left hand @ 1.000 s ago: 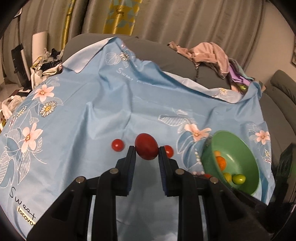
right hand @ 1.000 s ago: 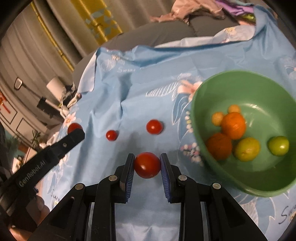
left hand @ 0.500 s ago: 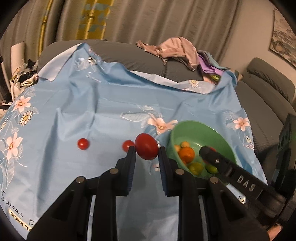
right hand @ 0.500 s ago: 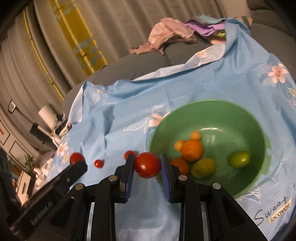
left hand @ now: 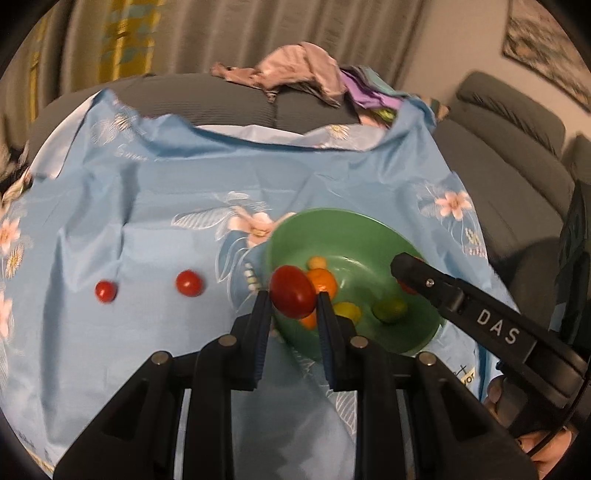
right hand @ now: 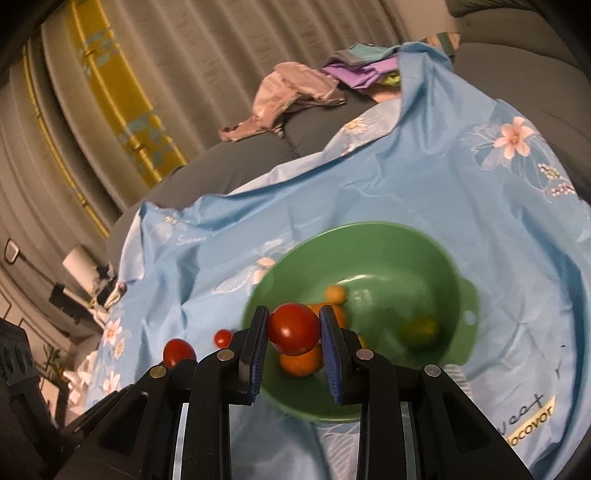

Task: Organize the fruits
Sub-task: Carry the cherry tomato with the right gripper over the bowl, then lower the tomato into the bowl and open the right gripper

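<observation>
Tomatoes ride in both grippers, and in the last second both have swung from the open cloth to the green bowl [left hand: 354,229]. Two small red tomatoes, one [left hand: 105,291] nearer the sofa's left edge and another [left hand: 189,283] beside it, lie loose on the blue floral cloth [left hand: 147,192]. The left gripper [left hand: 291,308], jaws closed narrowly on an oval red tomatoe [left hand: 292,297], now hangs over the bowl's near-left rim. The right gripper [right hand: 293,332], clamped on a round red tomato [right hand: 294,328], sits above the bowl's inside. Judged from this, both drops are imminent; two fruits remain. The cloth drapes a grey sofa [left hand: 229,99], with crumpled clothes [left hand: 295,74] at its back edge and curtains [left hand: 221,33] behind.
</observation>
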`<state>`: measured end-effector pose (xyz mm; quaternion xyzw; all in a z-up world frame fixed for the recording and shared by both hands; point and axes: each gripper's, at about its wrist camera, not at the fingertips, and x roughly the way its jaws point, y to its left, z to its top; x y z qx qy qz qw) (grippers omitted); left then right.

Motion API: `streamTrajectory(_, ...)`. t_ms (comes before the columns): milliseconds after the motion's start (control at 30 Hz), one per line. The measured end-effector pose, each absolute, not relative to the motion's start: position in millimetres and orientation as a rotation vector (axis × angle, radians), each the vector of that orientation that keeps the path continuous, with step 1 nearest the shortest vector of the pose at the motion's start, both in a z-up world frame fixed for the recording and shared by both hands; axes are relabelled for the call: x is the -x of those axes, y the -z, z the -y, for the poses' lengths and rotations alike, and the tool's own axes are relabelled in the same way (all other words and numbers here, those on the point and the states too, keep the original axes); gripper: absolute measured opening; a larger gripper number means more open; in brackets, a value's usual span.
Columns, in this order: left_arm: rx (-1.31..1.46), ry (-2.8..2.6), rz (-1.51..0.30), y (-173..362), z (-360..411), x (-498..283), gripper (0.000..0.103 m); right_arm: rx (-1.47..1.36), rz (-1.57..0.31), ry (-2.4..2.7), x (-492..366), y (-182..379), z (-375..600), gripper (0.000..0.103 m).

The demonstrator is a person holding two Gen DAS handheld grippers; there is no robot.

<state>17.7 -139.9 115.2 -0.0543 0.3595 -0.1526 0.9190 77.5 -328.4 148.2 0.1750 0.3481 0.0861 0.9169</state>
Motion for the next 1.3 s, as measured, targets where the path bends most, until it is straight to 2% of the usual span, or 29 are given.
streamTrajectory(167,0.009,0.365,-0.735,-120,164,-30,0.024,-0.406,-0.711,-0.139,-82,-146,350,0.030)
streamTrajectory(567,0.053,0.439,-0.846,-87,187,-56,0.024,-0.430,-0.774,-0.097,-92,-126,364,0.030)
streamTrajectory(1300,0.026,0.482,-0.902,-78,194,-90,0.024,-0.342,-0.829,-0.006,-106,-115,370,0.030)
